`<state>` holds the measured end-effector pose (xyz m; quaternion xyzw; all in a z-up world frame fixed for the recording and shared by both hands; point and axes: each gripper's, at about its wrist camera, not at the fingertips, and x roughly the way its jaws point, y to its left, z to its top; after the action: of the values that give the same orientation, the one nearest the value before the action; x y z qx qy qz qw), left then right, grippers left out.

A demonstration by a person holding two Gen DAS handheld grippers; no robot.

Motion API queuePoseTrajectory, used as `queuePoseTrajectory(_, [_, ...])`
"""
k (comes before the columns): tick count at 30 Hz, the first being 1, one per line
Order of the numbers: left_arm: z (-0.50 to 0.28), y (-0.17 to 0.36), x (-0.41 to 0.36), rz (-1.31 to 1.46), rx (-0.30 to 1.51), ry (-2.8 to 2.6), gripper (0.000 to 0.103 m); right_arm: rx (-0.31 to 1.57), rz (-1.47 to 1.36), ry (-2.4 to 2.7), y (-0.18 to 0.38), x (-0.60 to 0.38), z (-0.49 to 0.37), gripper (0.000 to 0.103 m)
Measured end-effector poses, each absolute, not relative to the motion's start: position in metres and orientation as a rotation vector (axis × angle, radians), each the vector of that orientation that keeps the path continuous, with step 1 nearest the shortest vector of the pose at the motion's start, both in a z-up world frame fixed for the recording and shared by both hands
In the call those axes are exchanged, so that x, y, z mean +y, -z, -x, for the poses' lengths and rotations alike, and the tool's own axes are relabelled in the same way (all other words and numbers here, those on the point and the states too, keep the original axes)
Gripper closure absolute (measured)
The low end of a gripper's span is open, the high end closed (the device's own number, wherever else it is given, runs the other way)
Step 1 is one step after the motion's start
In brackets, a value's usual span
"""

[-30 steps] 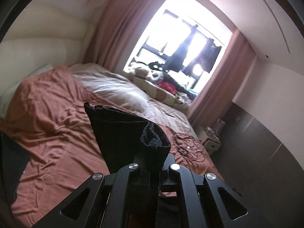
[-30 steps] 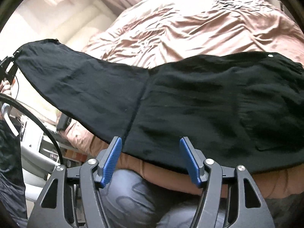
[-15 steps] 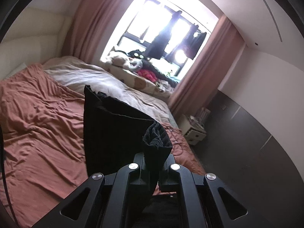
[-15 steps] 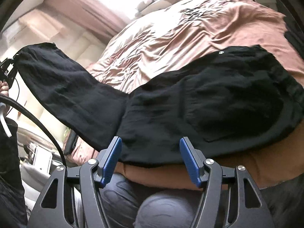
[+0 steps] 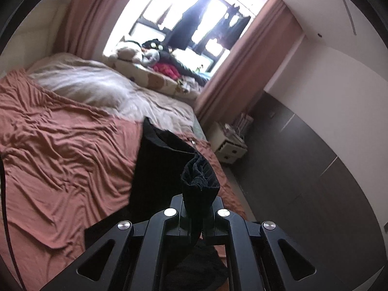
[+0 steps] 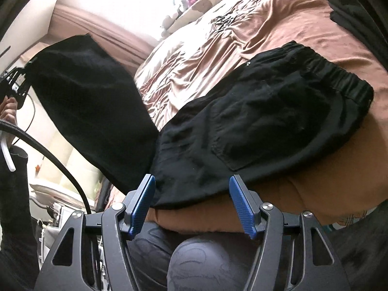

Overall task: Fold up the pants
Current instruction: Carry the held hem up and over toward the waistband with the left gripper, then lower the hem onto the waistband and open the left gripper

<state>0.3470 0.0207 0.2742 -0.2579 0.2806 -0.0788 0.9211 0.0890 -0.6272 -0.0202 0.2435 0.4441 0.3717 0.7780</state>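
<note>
Nearest me, the right tongs [image 6: 191, 206] stood apart with nothing between the blue pads [image 6: 143, 203], poised just off the near edge of the bed [image 6: 242, 48]. They hung right where the black pants [image 6: 254, 121] bent, so I took it they were waiting to pin or pinch the crease while the other hand did the carrying.

The pants lay with seat and elastic waistband [image 6: 339, 72] flat on the rust-brown sheet [image 5: 60, 157] by that near edge, back pocket up. The legs rose off the bed toward its left end, hanging in the air from the left tongs [image 5: 197, 206]. Those were clamped together on the bunched hem [image 5: 200, 177], the cloth drooping in a dark sheet below. Held high like that, the legs looked ready to be swung over the seat for a fold in half; that fold was not yet laid.

The sheet itself was badly rumpled, which might show through a fold. Farther across the bed a pale duvet [image 5: 97, 87] lay, then stuffed toys and heaped clothes [image 5: 155, 58] on the sill. Beyond hung pink curtains [image 5: 240, 60] round a bright window [image 5: 184, 19] with dark garments drying. A small white nightstand [image 5: 228, 145] stood by the far corner.
</note>
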Motion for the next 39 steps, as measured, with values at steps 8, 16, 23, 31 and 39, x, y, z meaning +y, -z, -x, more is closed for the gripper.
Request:
queuePoseTrajectory(8, [-0.385,-0.232,-0.025,0.535,0.667,0.203,0.098,0.978,-0.573,-0.765,0.034,-0.652,-0.084,0.041])
queuePoseTrajectory(16, [-0.407,-0.186,-0.048,0.564,0.705,0.232,0.098,0.995,-0.613,-0.719,0.047,-0.671,-0.081,0.041])
queuePoseTrajectory(23, [-0.416,-0.121,-0.090,0.490,0.816,0.360,0.098,1.002,-0.636,-0.685,0.056,-0.681,-0.072,0.041])
queuePoseTrajectory(31, [-0.413,-0.087,-0.143,0.449,0.892,0.519,0.098,1.022,-0.669,-0.631,0.062,-0.694,-0.059,0.041])
queuePoseTrajectory(39, [-0.407,-0.069,-0.206,0.406,0.953,0.631,0.098,1.019,-0.703,-0.567,0.062,-0.712,-0.047,0.041])
